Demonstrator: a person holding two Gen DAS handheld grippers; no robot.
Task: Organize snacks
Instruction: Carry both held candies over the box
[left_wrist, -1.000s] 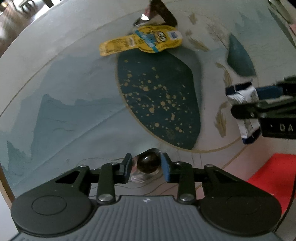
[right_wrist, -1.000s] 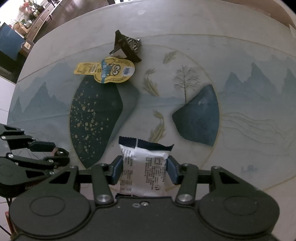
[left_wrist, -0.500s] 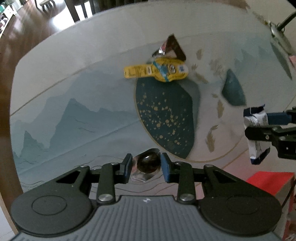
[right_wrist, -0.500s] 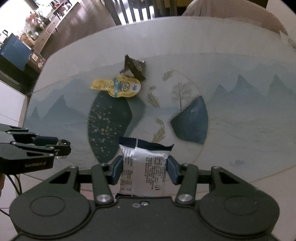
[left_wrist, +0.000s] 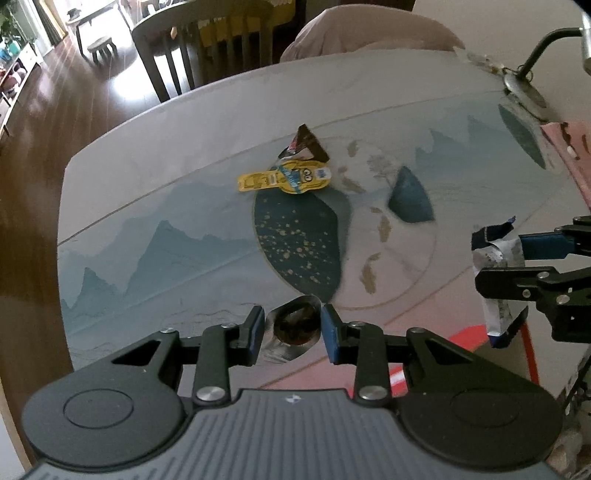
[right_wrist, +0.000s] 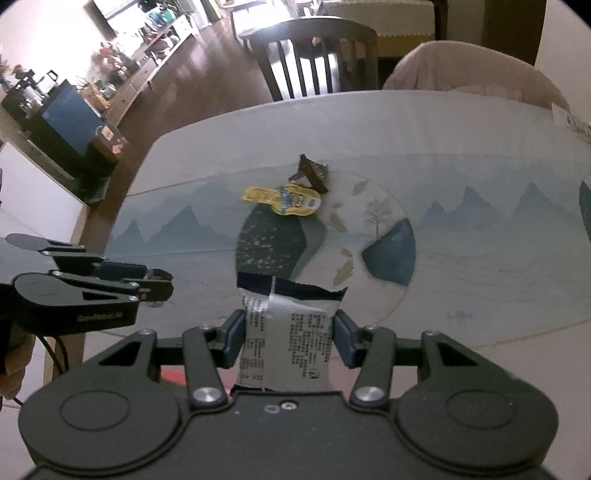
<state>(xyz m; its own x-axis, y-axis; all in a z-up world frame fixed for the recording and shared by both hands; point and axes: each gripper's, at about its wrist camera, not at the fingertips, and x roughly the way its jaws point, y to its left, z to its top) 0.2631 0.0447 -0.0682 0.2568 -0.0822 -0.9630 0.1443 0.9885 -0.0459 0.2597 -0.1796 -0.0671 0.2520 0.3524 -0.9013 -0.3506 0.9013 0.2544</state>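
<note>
My left gripper (left_wrist: 292, 329) is shut on a small dark candy in clear wrap (left_wrist: 295, 326), held above the near table edge. My right gripper (right_wrist: 290, 339) is shut on a white and navy snack packet (right_wrist: 288, 332); it also shows in the left wrist view (left_wrist: 496, 258) at the right. A yellow Minions jelly cup (left_wrist: 288, 177) and a dark triangular snack (left_wrist: 308, 146) lie together on the far middle of the table, well ahead of both grippers. They also show in the right wrist view: the cup (right_wrist: 288, 197), the dark snack (right_wrist: 312, 173).
The table has a painted mountain-scene cover (left_wrist: 166, 240). A red box (left_wrist: 469, 336) sits below the grippers at the near right. Chairs (left_wrist: 207, 40) stand behind the far edge. A lamp base (left_wrist: 524, 88) and a pink item (left_wrist: 569, 147) are at the far right.
Both grippers have pulled back and risen from the table, each still holding its snack. The two snacks on the table have not moved.
</note>
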